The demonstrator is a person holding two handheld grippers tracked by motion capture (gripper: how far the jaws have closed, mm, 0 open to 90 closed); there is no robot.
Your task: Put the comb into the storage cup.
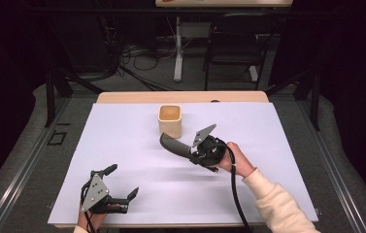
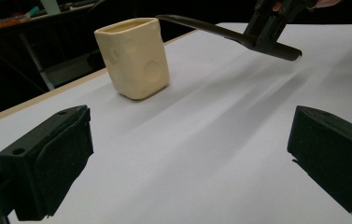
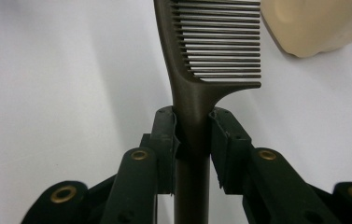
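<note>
A dark comb [image 1: 173, 143] hangs above the white table cover, its handle clamped in my right gripper [image 1: 194, 155]. The right gripper view shows both jaws shut on the comb [image 3: 197, 88] at its handle, teeth pointing right. A cream square cup [image 1: 170, 120] stands upright just behind the comb's far end; the same cup [image 3: 313, 23] sits at the upper right of that view. My left gripper [image 1: 121, 181] rests near the table's front left, open with nothing between its jaws. In its view the cup [image 2: 134, 58] stands ahead and the held comb [image 2: 220, 31] hovers to its right.
A white sheet [image 1: 122, 141] covers most of the wooden table [image 1: 122, 97]. Behind the table stand a dark chair [image 1: 234, 43] and a white table leg [image 1: 177, 48] among floor cables. Dark frame rails [image 1: 20, 165] run along both sides.
</note>
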